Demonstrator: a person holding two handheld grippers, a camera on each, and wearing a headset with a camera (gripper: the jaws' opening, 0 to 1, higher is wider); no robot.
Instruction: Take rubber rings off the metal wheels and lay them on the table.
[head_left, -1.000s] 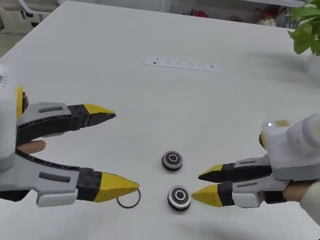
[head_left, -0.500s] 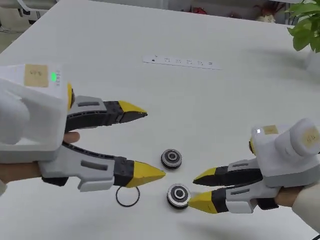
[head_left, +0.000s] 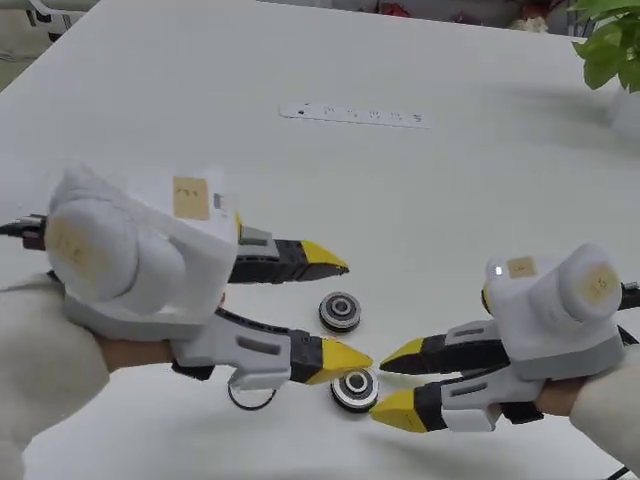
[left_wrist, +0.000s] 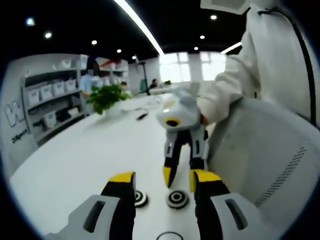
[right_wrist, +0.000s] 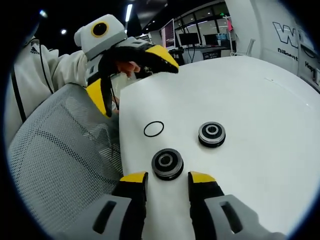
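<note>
1. Currently the left gripper hovers over the white bench, its jaws spread wide and holding nothing.
2. The far metal wheel lies flat on the bench. In the head view it sits between the left gripper's two jaw tips; whether either tip touches it cannot be told.
3. The right gripper points in from the right, its jaws apart by a narrower gap and empty.
4. The near metal wheel lies flat just beside the right gripper's tips and close to the left gripper's lower tip. In the right gripper view it sits just ahead of the jaw opening, not inside it.
5. One loose rubber ring lies flat toward the bench's near edge, apart from both wheels. In the head view the left gripper's lower jaw partly covers it.
6. Each wheel shows dark and grey bands around its hub.
7. A power strip lies toward the far side. A potted plant stands by the far right edge.
</note>
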